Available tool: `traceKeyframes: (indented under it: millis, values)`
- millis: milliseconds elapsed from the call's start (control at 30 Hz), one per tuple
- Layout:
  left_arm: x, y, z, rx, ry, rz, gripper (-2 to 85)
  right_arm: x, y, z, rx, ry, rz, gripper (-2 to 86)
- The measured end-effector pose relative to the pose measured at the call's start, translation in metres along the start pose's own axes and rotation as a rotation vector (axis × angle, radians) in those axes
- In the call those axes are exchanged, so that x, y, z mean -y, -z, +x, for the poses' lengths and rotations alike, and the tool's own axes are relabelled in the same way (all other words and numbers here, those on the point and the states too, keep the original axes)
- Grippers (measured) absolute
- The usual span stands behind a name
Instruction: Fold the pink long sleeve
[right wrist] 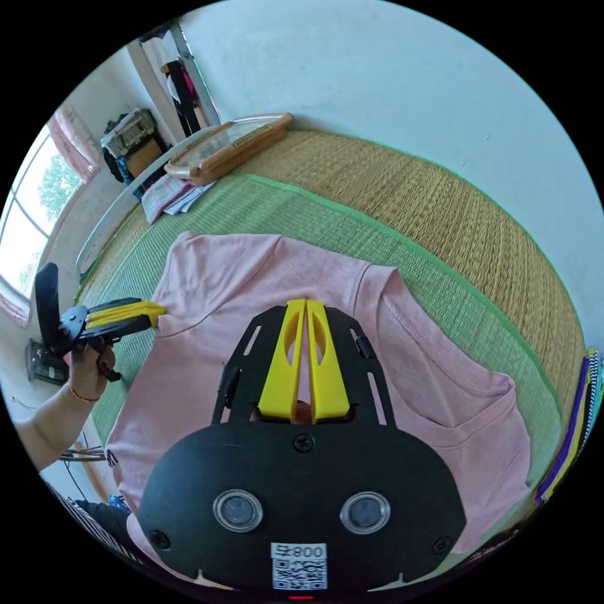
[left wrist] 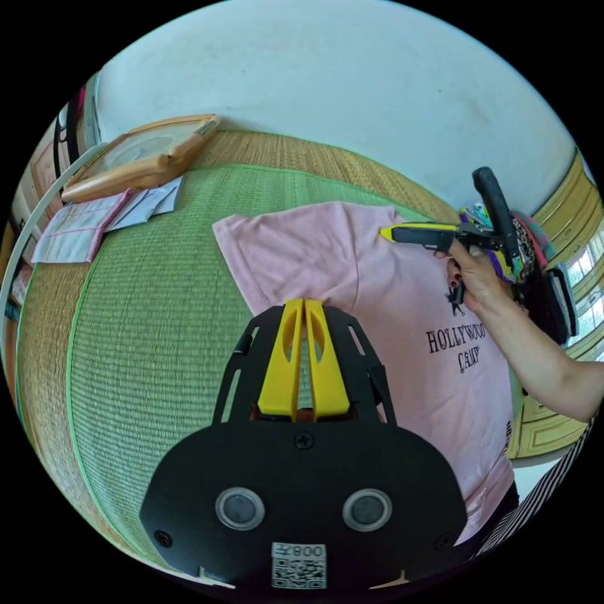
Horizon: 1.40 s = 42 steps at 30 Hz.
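The pink shirt lies spread flat on a green woven mat, with black lettering on its chest. My left gripper is shut, its yellow tips at the shirt's near side edge below the sleeve. It also appears in the right gripper view as the left gripper, held by a hand and touching that same edge. My right gripper is shut over the middle of the shirt. In the left gripper view, the right gripper rests its tip on the upper chest. No cloth shows between either pair of jaws.
A wooden framed picture and some folded cloths lie at the mat's far corner. A brown straw mat runs along the white wall. A colourful pile of cloth lies beside the shirt's collar end.
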<state>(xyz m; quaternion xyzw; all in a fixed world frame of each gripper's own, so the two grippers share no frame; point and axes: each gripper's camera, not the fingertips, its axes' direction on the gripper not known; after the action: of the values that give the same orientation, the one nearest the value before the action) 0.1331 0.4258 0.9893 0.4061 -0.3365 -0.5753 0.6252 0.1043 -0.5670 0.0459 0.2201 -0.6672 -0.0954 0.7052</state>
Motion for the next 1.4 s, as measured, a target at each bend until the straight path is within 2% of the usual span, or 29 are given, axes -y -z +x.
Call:
traceKeyframes:
  millis: [200,300,433,567,600,700,967,1067,1100,1400]
  values:
    - [0.001,0.012,0.008,-0.03,0.011,0.043,0.4,-0.018,0.005,0.012,0.044,-0.04,0.007,0.1]
    - [0.004,0.015,0.026,-0.097,-0.04,0.064,0.3,-0.056,0.039,0.029,0.085,-0.087,0.08,0.1]
    - [0.016,0.003,0.062,-0.088,-0.174,0.018,0.2,-0.143,0.084,0.069,-0.037,-0.226,0.117,0.1]
    - [0.026,-0.032,0.079,-0.002,-0.228,-0.133,0.2,-0.227,0.085,0.115,-0.127,-0.406,0.008,0.2]
    - [0.026,-0.032,0.081,-0.016,-0.227,-0.079,0.2,-0.237,0.082,0.12,-0.137,-0.426,-0.013,0.2]
    - [0.033,-0.037,0.088,-0.028,-0.213,-0.119,0.3,-0.273,0.08,0.125,-0.085,-0.432,0.048,0.2]
    - [0.044,-0.034,0.136,-0.052,-0.281,-0.103,0.2,-0.303,0.067,0.113,-0.205,-0.387,0.023,0.2]
    - [0.045,-0.054,0.155,-0.032,-0.314,-0.204,0.3,-0.319,0.064,0.119,-0.179,-0.404,0.025,0.2]
    - [0.045,-0.054,0.159,-0.034,-0.31,-0.162,0.3,-0.323,0.064,0.12,-0.175,-0.408,0.027,0.2]
    - [0.056,-0.074,0.196,-0.031,-0.263,-0.167,0.4,-0.382,0.056,0.136,-0.121,-0.459,0.084,0.2]
